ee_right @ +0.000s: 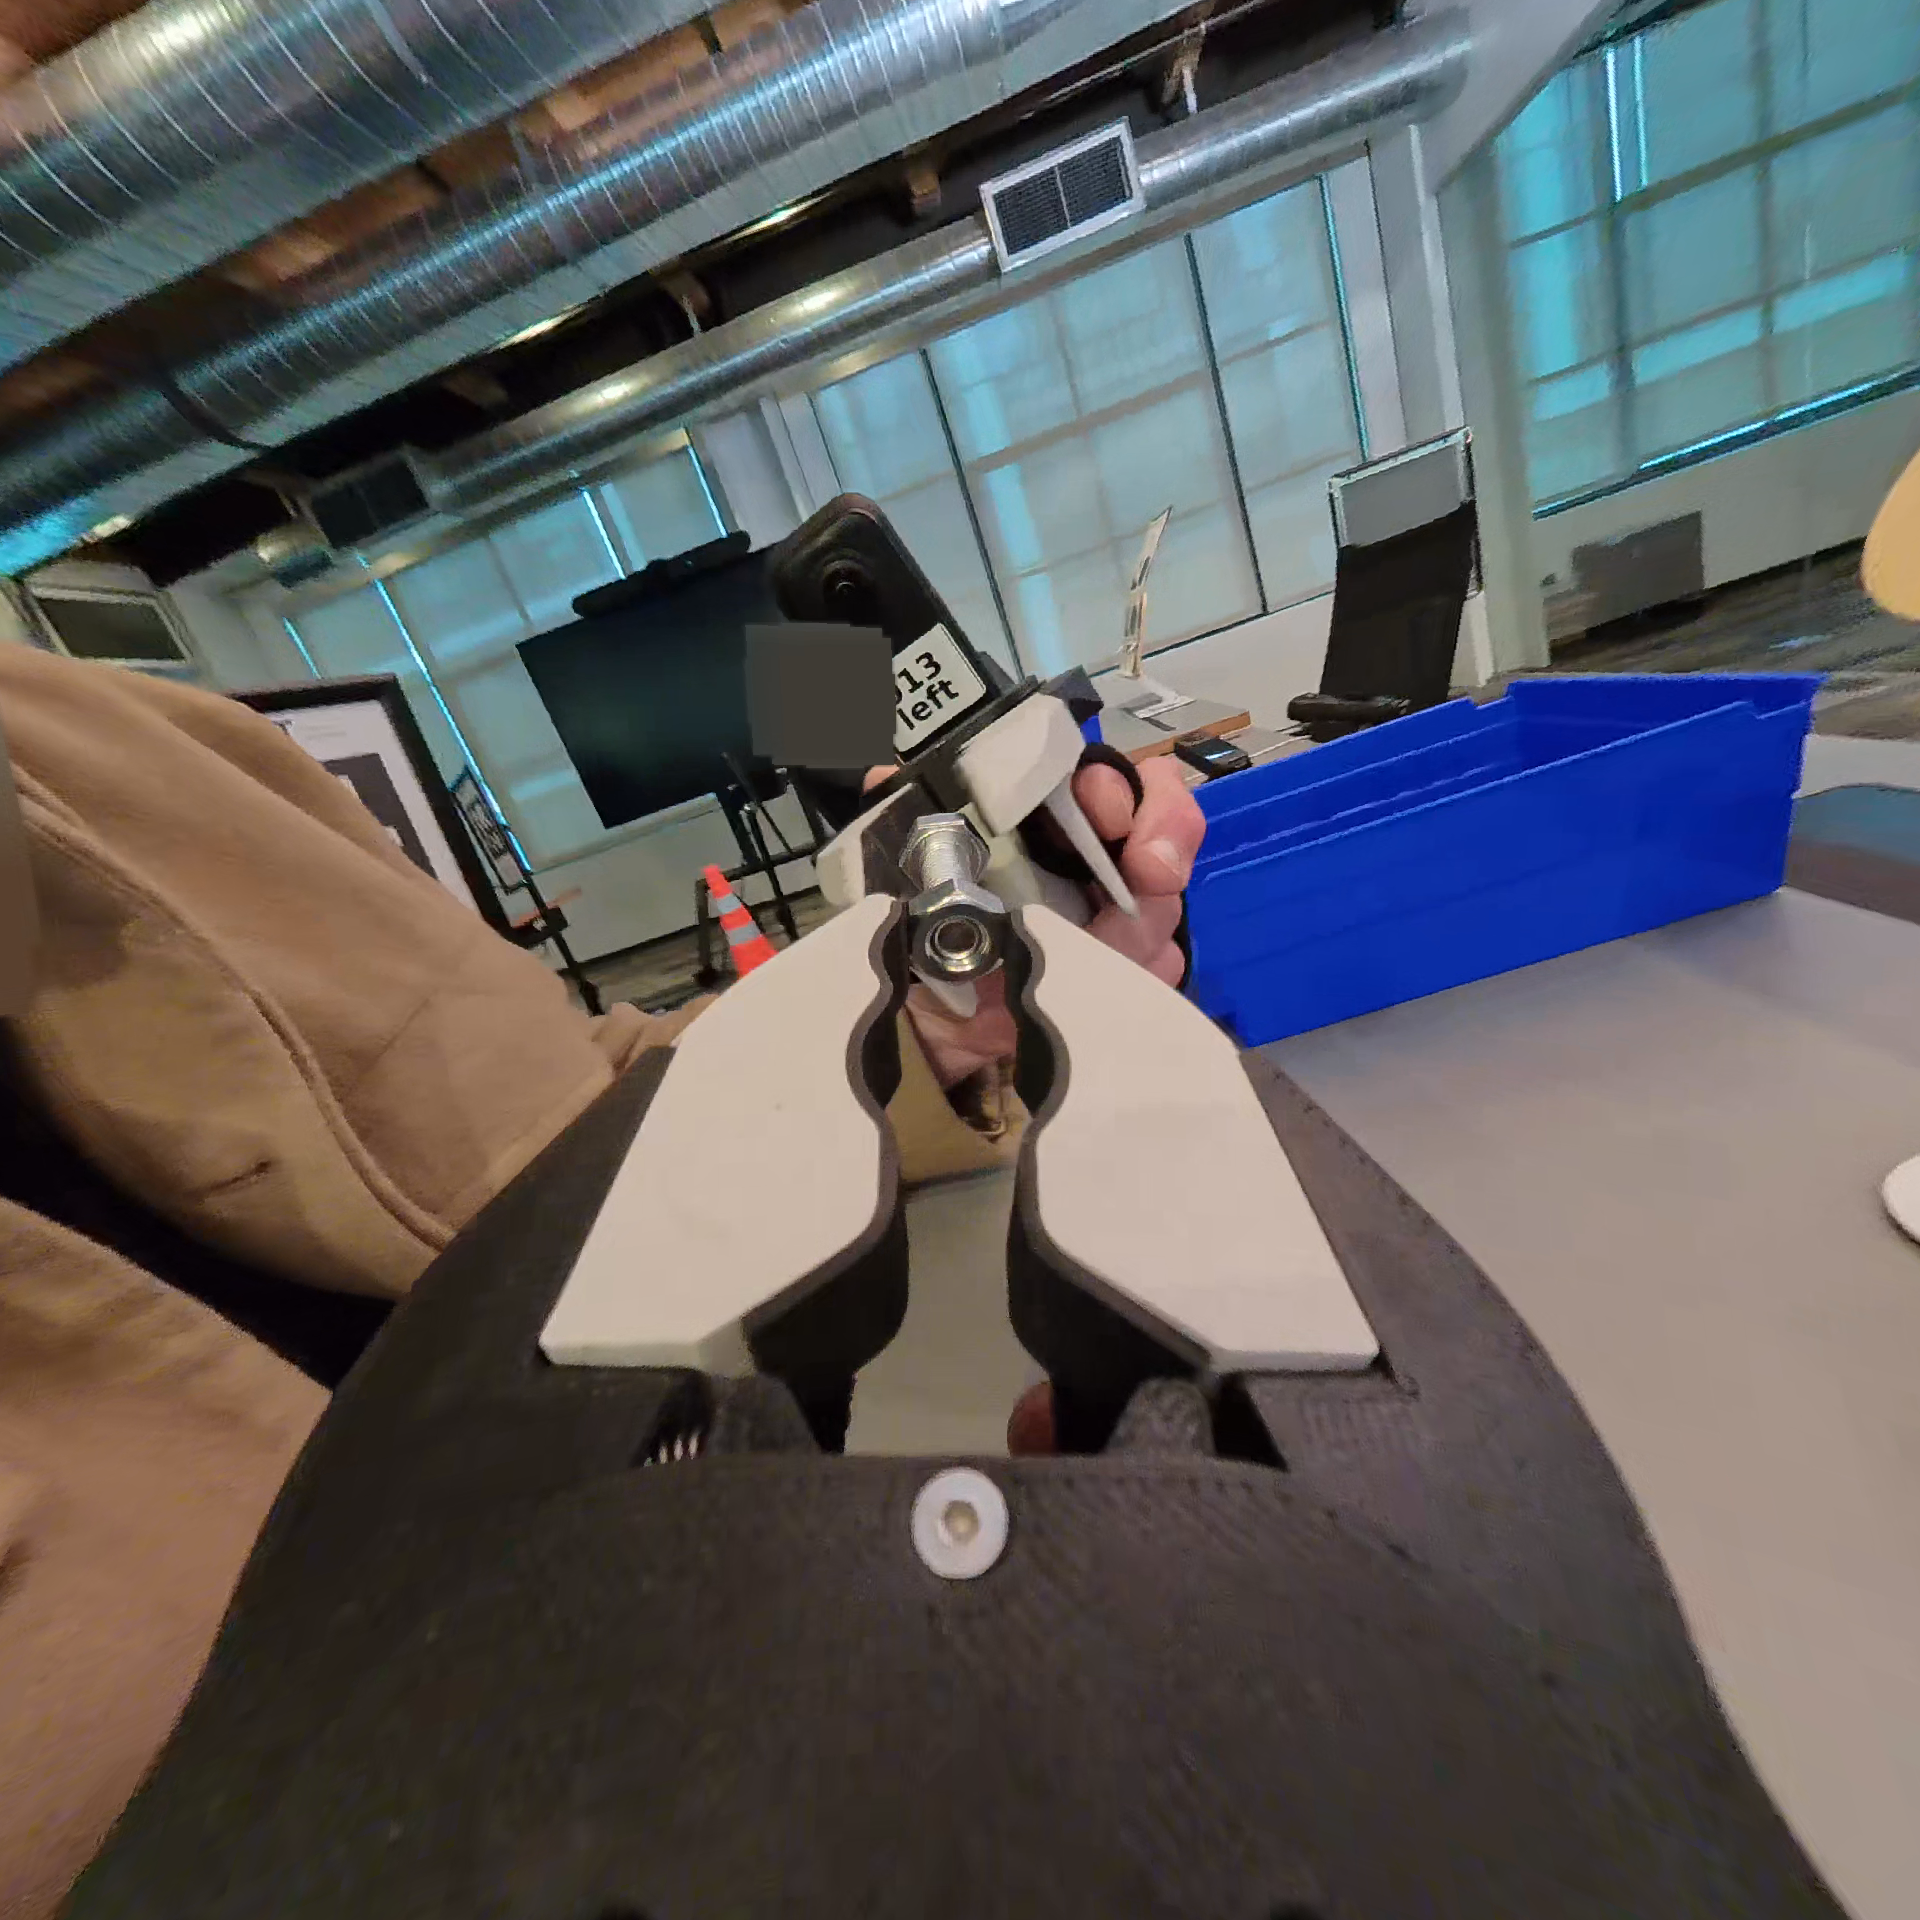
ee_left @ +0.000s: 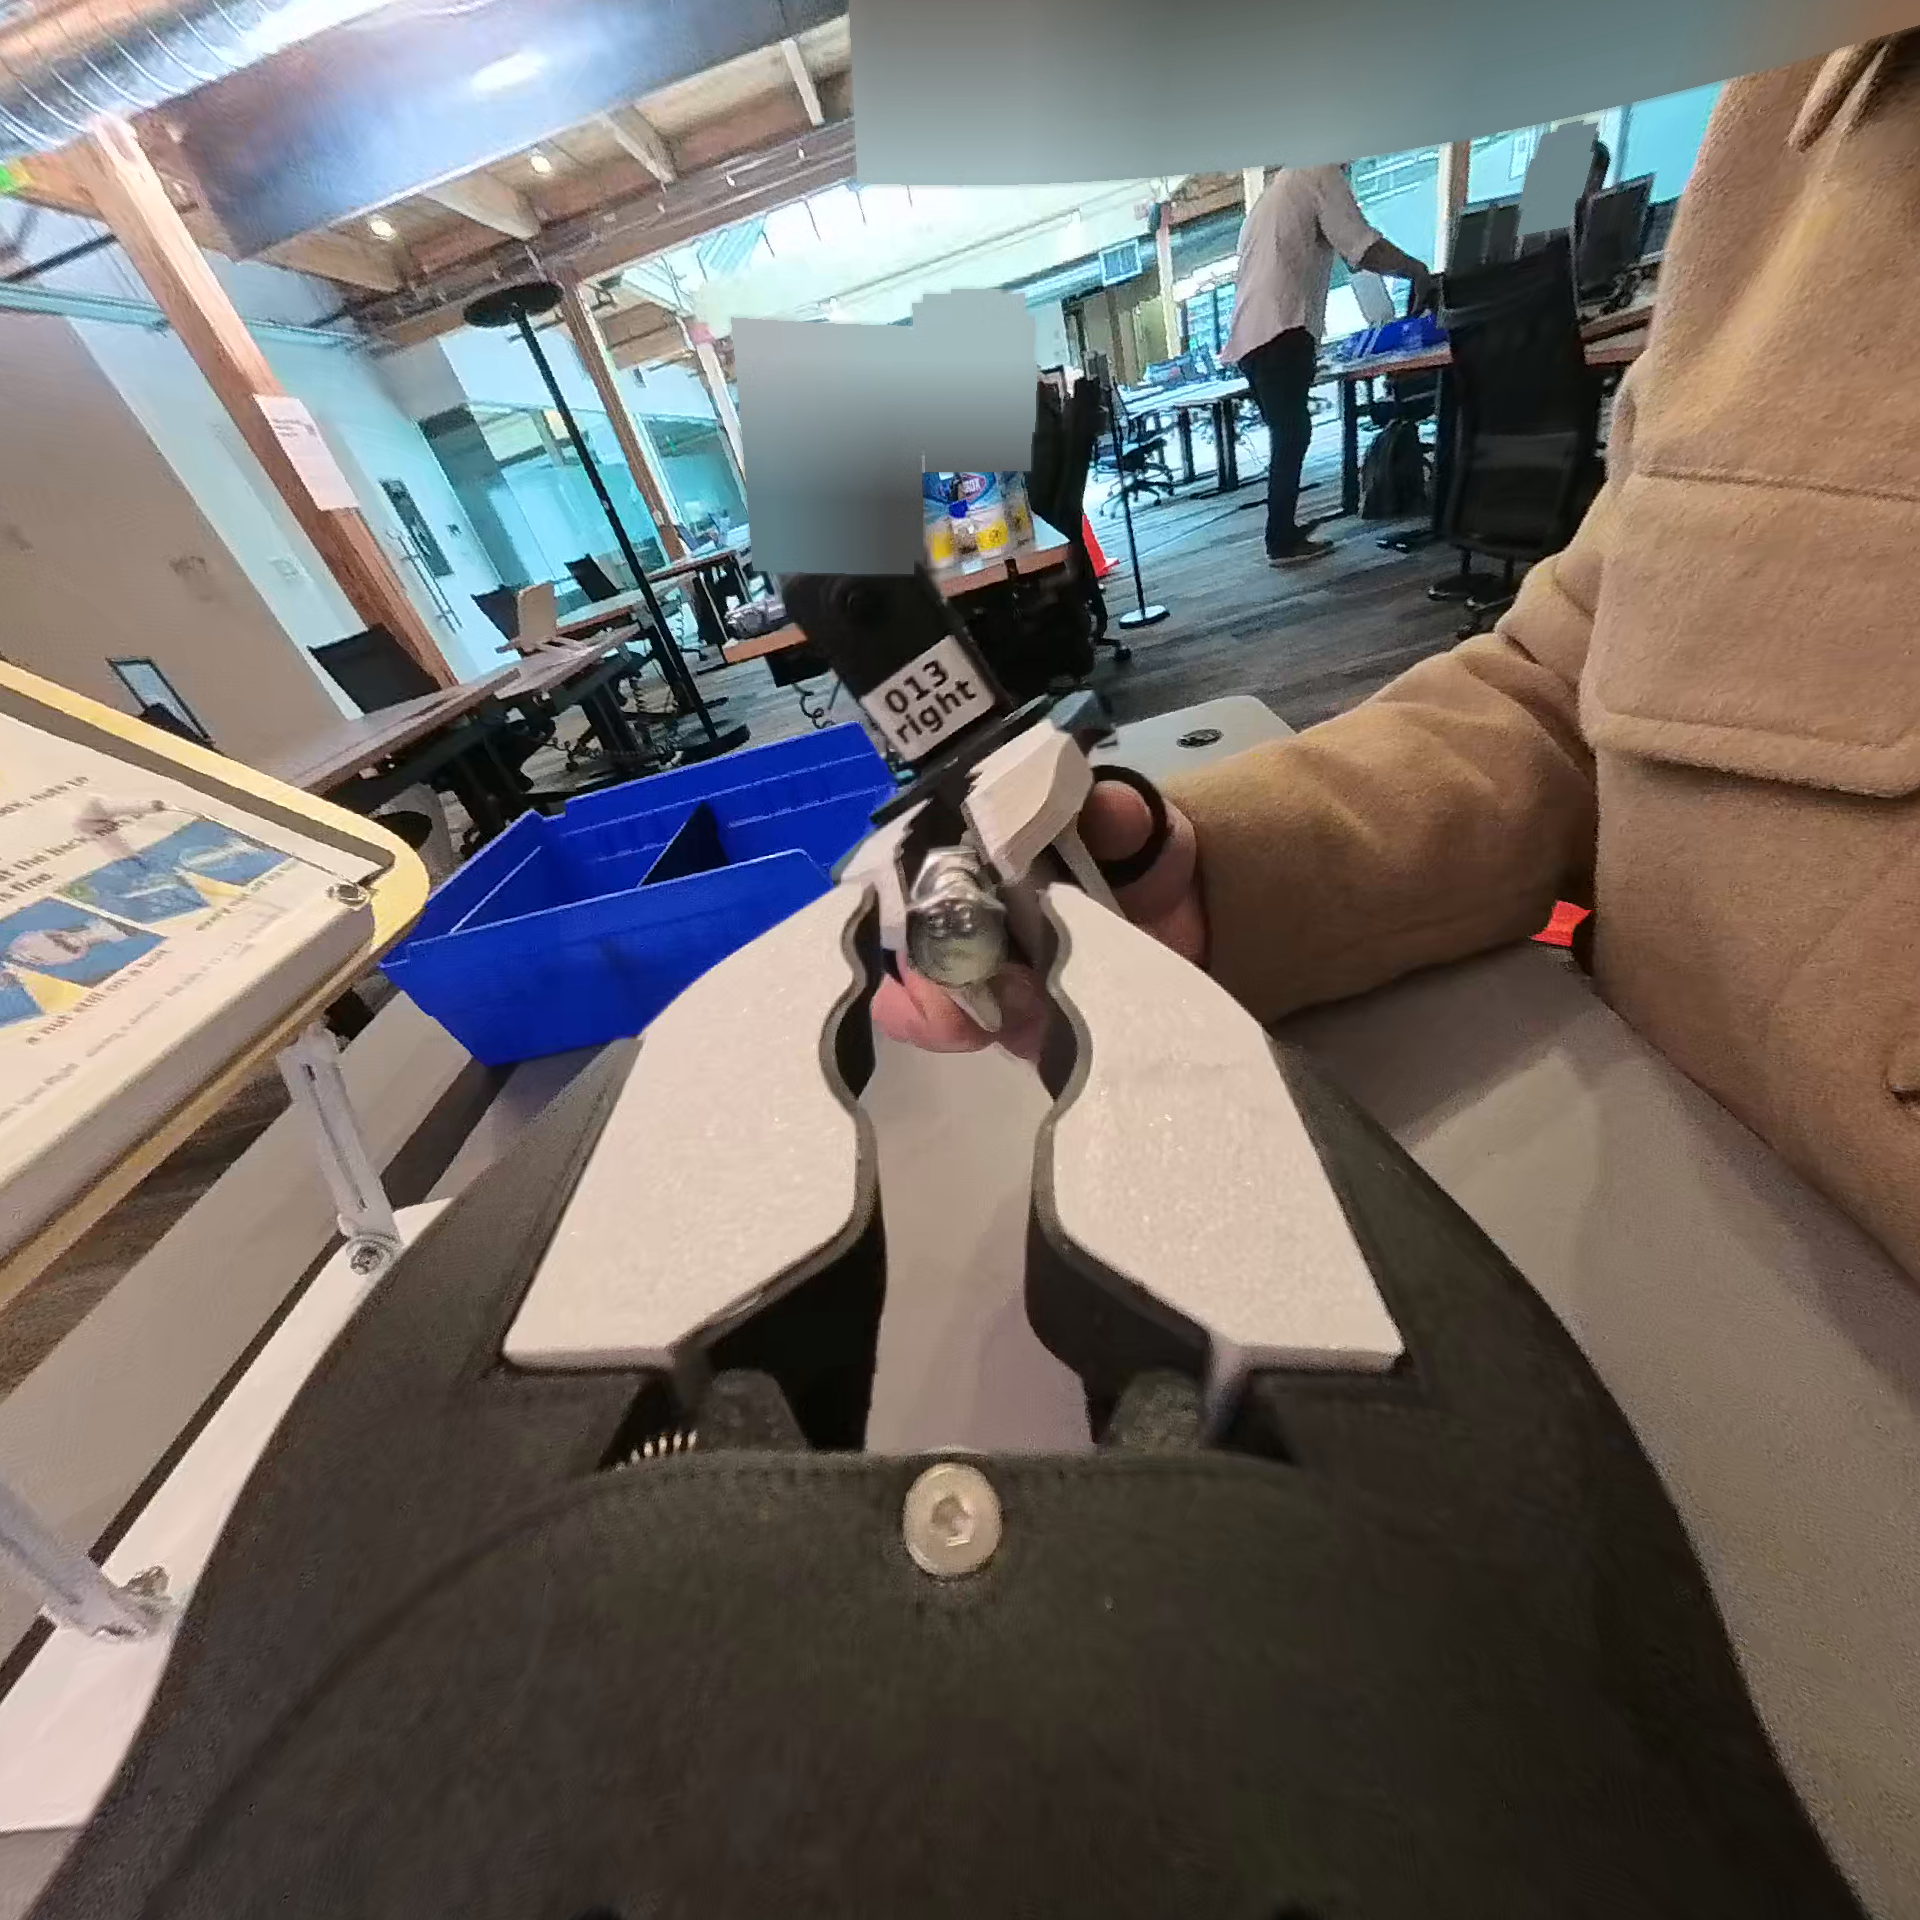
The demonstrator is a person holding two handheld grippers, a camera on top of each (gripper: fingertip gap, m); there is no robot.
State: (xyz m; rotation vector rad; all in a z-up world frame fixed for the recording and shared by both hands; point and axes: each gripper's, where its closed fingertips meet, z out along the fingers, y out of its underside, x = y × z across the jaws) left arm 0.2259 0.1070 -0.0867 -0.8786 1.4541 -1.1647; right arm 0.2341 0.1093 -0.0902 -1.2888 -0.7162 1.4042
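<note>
Bolt [ee_right: 951,904] with nuts bridging both tongs, left tongs [ee_left: 951,935] and right tongs [ee_right: 954,940] each clenched on one end.

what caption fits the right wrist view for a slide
Both grippers, right gripper and left gripper, grip one bolt end to end beside a blue bin.

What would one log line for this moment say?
left gripper: shut on bolt | right gripper: shut on bolt | bolt: held between both, above table | blue bin: on table
</note>
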